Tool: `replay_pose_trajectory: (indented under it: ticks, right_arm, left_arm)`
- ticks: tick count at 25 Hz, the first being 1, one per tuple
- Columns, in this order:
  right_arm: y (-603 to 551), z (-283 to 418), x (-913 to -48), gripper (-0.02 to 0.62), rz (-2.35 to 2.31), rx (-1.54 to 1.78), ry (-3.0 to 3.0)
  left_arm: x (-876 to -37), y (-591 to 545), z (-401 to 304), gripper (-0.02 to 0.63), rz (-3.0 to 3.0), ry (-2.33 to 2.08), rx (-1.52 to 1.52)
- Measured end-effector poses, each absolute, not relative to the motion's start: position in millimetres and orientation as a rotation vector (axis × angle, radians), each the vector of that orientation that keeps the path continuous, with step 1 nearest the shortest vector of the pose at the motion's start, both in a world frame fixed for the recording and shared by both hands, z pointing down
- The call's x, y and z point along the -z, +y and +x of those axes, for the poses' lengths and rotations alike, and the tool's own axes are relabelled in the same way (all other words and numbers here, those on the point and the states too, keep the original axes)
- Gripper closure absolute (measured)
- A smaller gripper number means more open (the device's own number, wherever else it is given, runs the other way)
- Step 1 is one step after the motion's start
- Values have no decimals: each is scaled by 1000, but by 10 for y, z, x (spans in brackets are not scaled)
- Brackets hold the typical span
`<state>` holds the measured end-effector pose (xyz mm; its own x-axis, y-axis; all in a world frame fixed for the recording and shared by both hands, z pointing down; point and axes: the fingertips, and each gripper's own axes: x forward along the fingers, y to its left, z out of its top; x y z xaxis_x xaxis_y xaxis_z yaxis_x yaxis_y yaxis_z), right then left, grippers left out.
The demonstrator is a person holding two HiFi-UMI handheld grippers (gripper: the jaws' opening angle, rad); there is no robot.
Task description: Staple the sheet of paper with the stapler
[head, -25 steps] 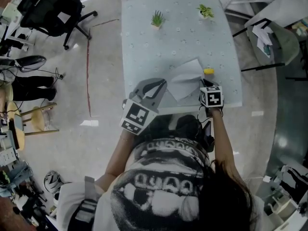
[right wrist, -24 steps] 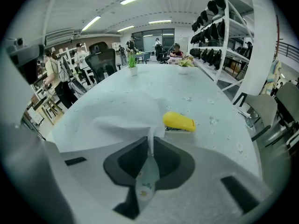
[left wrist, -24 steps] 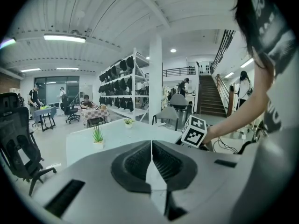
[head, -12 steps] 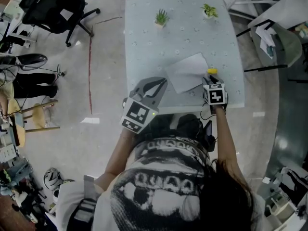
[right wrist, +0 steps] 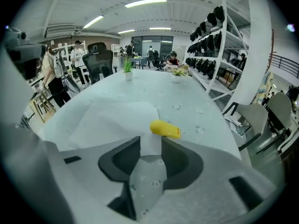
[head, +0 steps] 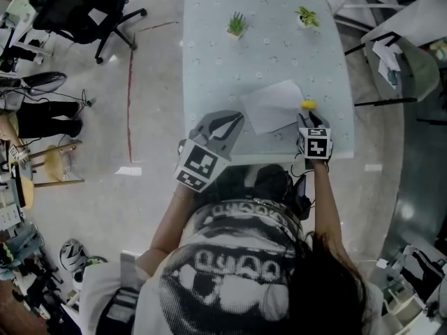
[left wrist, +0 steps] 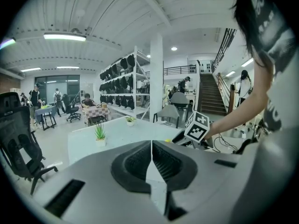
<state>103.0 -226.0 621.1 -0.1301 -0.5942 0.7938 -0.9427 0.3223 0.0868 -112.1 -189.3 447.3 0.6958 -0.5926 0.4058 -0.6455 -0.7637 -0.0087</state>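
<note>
A white sheet of paper [head: 271, 106] lies flat on the pale table [head: 209, 68], its right edge next to a small yellow stapler [head: 307, 104]. My right gripper [head: 307, 120] points down at the sheet's near right corner, just short of the stapler [right wrist: 164, 129]. Its jaws are opening; the paper's corner [right wrist: 150, 141] shows in the gap and the pads do not press on it. My left gripper [head: 236, 119] rests at the table's near edge, left of the sheet, its jaws closed together on nothing [left wrist: 151, 146].
Two small potted plants [head: 236, 25] [head: 304, 16] stand at the table's far end. A black office chair [head: 77, 9] is on the floor to the left; folded furniture [head: 391, 40] is close on the right. The table's near edge runs just below both grippers.
The sheet, bent upward by my right gripper a second ago, now lies flat. The right gripper has drawn back slightly toward the near edge. The left gripper has stayed put.
</note>
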Motion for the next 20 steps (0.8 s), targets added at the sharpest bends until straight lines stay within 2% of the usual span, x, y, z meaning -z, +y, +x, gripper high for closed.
replay_pose_trajectory:
  ticks: [7, 20]
  right_arm:
    - [-2347, 1180, -5914, 582, 1329, -507, -1901]
    - [-2501, 1108, -5874, 591, 807, -321, -2076]
  left_arm:
    - [-4473, -1864, -1027, 600, 2775, -1008, -576]
    - [-4437, -1628, -665, 600, 2613, -1256, -519]
